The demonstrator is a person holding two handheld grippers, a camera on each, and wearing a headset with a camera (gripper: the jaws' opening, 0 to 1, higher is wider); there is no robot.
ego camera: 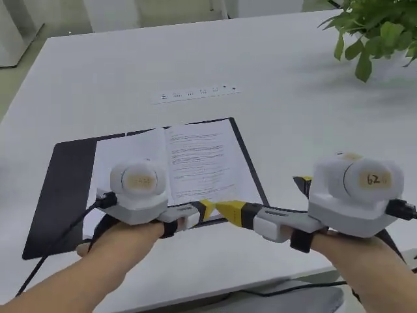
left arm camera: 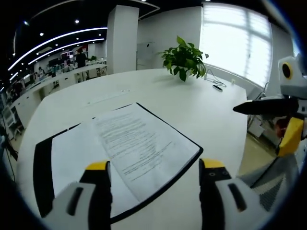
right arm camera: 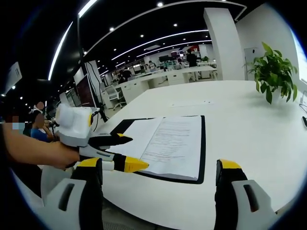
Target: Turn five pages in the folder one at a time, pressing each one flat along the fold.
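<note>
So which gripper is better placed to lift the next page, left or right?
Right, probably. The right gripper is open and stands on the free-edge side of the printed page. The left gripper hangs nearer the fold, handy for pressing.

You held your left gripper [left arm camera: 156,167] and right gripper [right arm camera: 158,165] out in front of you, tips angled inward toward each other, nearly meeting. On both, the fingers [left arm camera: 98,168] stood wide apart. Your left hand [ego camera: 124,238] and right hand [ego camera: 355,246] gripped from beneath, forearms reaching forward.
</note>
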